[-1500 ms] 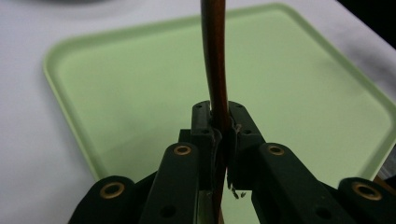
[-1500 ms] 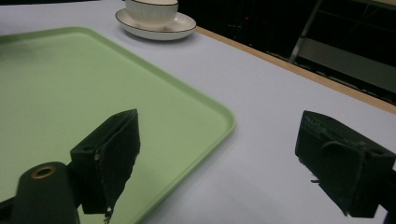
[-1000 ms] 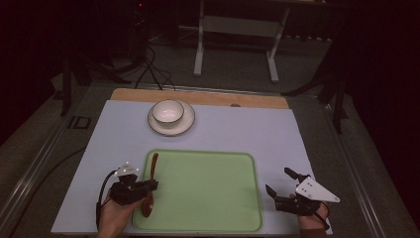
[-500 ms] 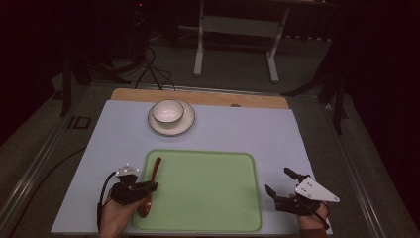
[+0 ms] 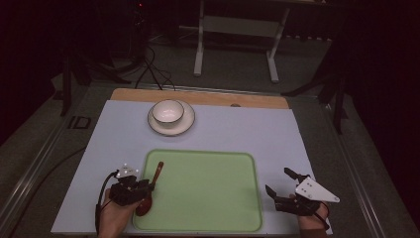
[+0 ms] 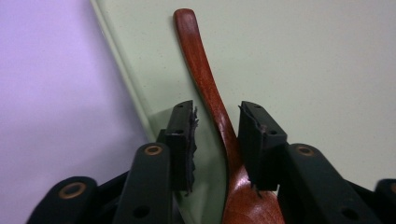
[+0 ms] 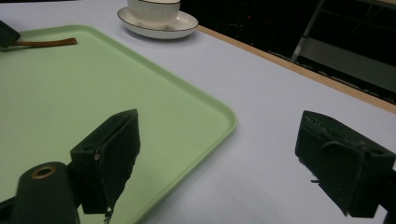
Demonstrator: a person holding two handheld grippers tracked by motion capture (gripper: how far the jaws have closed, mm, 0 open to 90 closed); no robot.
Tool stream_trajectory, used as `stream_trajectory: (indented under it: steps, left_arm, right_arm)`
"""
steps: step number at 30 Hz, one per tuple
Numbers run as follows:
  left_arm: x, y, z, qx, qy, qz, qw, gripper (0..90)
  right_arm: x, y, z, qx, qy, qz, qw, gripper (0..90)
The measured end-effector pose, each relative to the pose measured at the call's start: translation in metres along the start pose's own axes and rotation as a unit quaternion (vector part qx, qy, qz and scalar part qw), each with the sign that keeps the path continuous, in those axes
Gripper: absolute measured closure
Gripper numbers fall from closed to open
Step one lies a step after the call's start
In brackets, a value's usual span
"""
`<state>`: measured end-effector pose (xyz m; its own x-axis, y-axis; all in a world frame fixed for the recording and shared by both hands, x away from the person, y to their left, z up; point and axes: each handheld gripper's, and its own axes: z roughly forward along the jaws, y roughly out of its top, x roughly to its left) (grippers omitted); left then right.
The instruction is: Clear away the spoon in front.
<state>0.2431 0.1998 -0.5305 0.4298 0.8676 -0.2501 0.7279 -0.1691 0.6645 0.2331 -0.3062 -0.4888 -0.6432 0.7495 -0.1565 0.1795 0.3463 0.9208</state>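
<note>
Releasing wooden spoon (image 6: 211, 100) onto green tray (image 5: 208, 198): left gripper (image 6: 217, 135) jaws just opening, spoon loose between; lift straight up clear.

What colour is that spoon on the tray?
Reddish-brown wood; the spoon shows best in the left gripper view.

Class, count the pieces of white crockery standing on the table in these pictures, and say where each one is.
2. A saucer stands on the mat beyond the green tray; a bowl sits on that saucer. None seems hidden.
</note>
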Motion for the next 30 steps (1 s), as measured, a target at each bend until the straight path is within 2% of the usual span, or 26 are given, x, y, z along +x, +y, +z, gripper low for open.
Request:
stream_trajectory:
  steps: [3,7,10,14,18,20,21,24,26,30]
  left_arm:
    - [-0.003,-0.001,-0.001,0.001,0.003,0.003,1.0,63.2]
    - [-0.007,-0.004,-0.003,0.003,-0.009,-0.001,1.0,60.2]
    - [-0.01,-0.005,-0.005,0.0,-0.01,0.0,1.0,57.8]
    - [-0.016,-0.004,-0.015,-0.025,0.01,0.019,0.9995,52.8]
    - [-0.017,-0.002,-0.022,-0.05,0.028,0.04,0.9975,45.5]
    - [-0.017,-0.001,-0.024,-0.056,0.034,0.043,0.9969,42.7]
    - [-0.016,0.0,-0.029,-0.072,0.042,0.05,0.9953,42.7]
    - [-0.014,0.001,-0.037,-0.095,0.05,0.051,0.9929,40.0]
    - [-0.011,0.0,-0.045,-0.116,0.066,0.055,0.9895,38.3]
    - [-0.004,-0.004,-0.059,-0.15,0.082,0.053,0.9839,38.1]
  right_arm:
    - [0.0,0.0,0.0,0.0,0.0,-0.001,1.0,13.6]
    - [0.001,0.001,-0.001,0.001,0.0,-0.002,1.0,13.6]
    - [0.001,0.001,-0.001,0.001,0.0,-0.002,1.0,13.7]
    - [0.001,0.001,-0.001,-0.002,-0.001,-0.002,1.0,13.6]
    - [0.001,0.001,-0.001,-0.001,-0.001,-0.002,1.0,13.7]
    - [0.001,0.001,-0.001,-0.001,-0.001,-0.002,1.0,13.6]
    - [0.001,0.001,-0.001,-0.001,-0.001,-0.002,1.0,13.6]
    - [0.001,0.001,-0.001,0.0,-0.001,-0.002,1.0,13.6]
    - [0.001,0.001,-0.001,0.0,-0.002,-0.002,1.0,13.7]
    - [0.0,0.001,-0.002,-0.001,-0.003,-0.003,1.0,13.6]
